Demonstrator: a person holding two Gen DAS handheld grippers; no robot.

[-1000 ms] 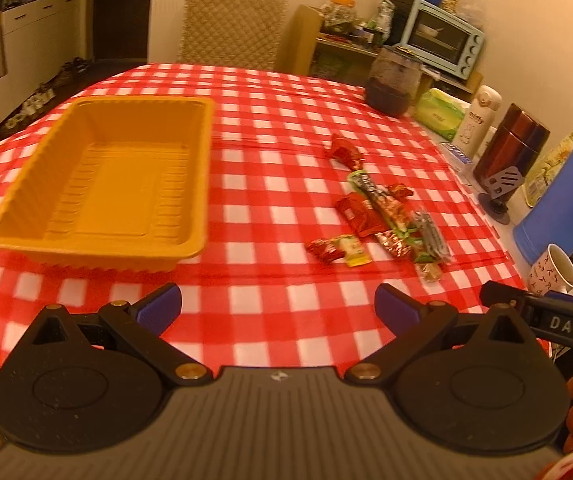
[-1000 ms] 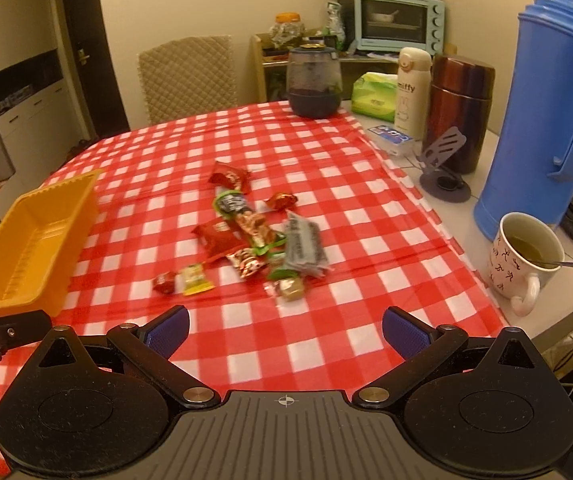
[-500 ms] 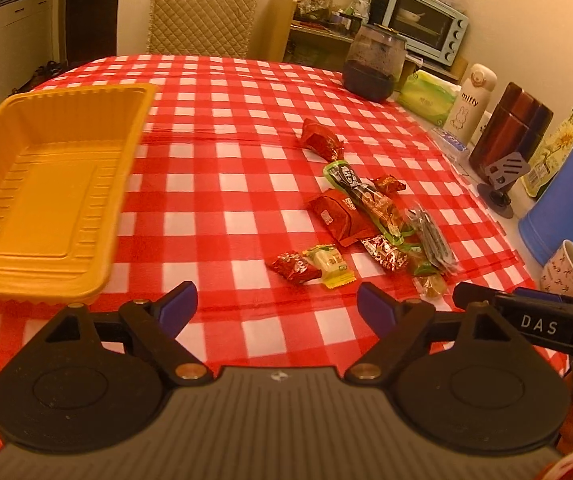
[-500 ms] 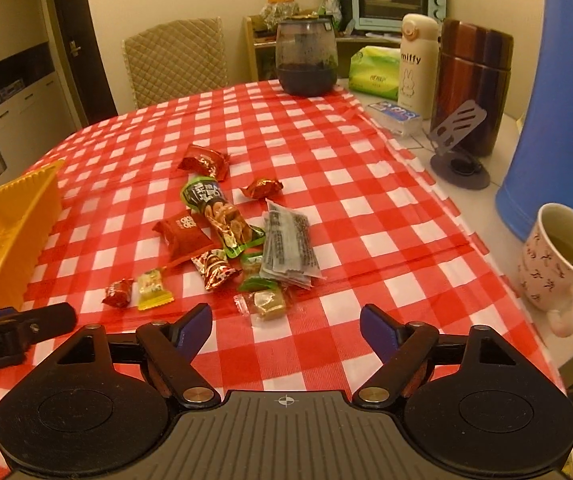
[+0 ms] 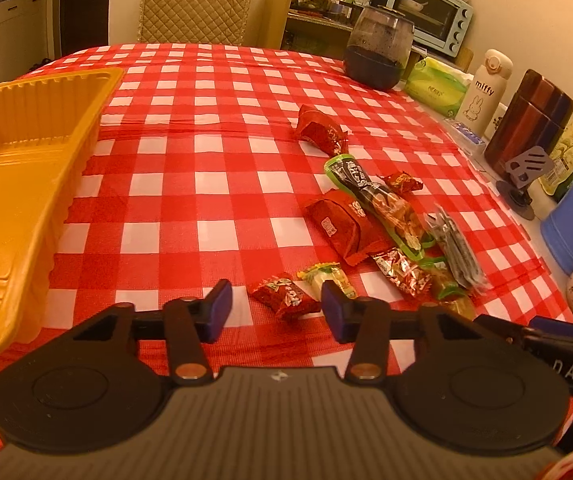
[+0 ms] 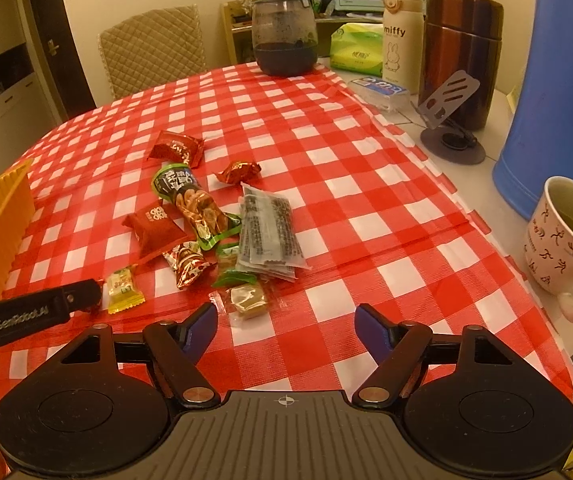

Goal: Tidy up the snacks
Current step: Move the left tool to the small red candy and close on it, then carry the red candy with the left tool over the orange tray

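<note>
The left wrist view shows most of the yellow tray [image 5: 26, 184] on the checked tablecloth [image 5: 214, 128]; the right wrist view catches only its corner, but shows a mug [image 6: 562, 240] of drink. "miffy" is printed on a white bottle [image 6: 400, 36].

The left gripper [image 5: 274, 308], jaws just narrowed, brackets a small red candy [image 5: 284, 296] without visibly pressing it. The right gripper [image 6: 286, 324], also just closing, hangs unclenched near a clear-wrapped sweet [image 6: 246, 300]. The crinkly snacks [image 6: 206, 216] lie piled mid-table.

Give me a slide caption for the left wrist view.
Left tool open around a red candy, yellow tray waiting alongside.
</note>
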